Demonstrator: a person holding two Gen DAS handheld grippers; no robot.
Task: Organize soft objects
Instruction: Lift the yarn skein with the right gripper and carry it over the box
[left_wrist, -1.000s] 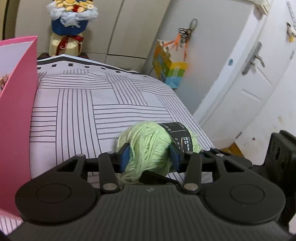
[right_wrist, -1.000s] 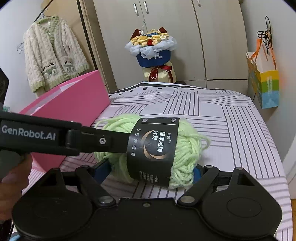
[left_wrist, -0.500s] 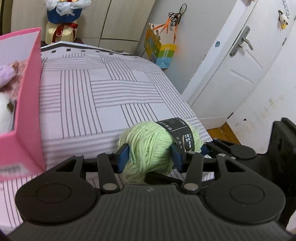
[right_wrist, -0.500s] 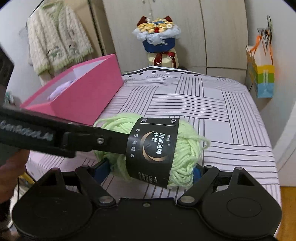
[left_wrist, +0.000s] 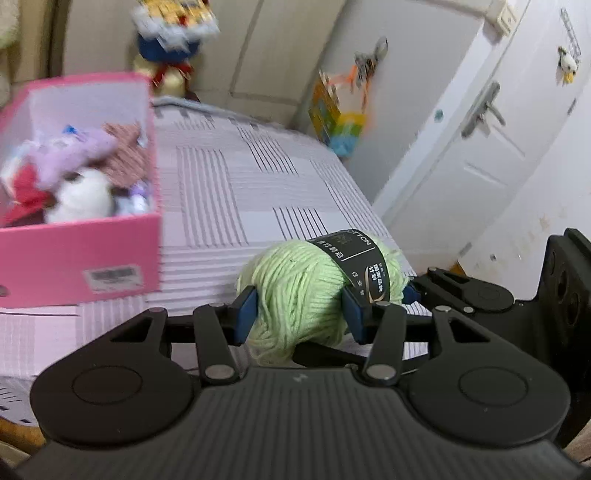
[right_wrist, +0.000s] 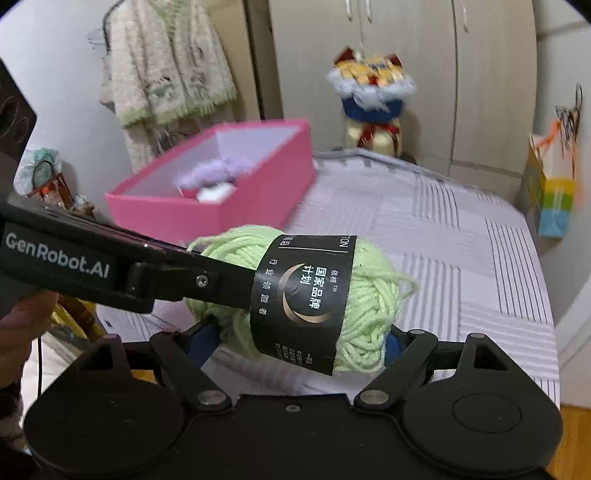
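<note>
A light green yarn ball with a black paper band is held in the air above the striped bed. My left gripper is shut on its left end. My right gripper is shut on the same yarn ball from the other side, and the left gripper's finger crosses in front of it. A pink box holding several plush toys sits on the bed's left side; it also shows in the right wrist view.
A flower bouquet stands behind the bed by the wardrobe. A colourful gift bag hangs at the right wall. A knitted cardigan hangs at the left. A white door is right of the bed.
Both grippers have lifted the yarn ball up off the bed and pulled back, so the open top of the pink box and its toys have come into view.
</note>
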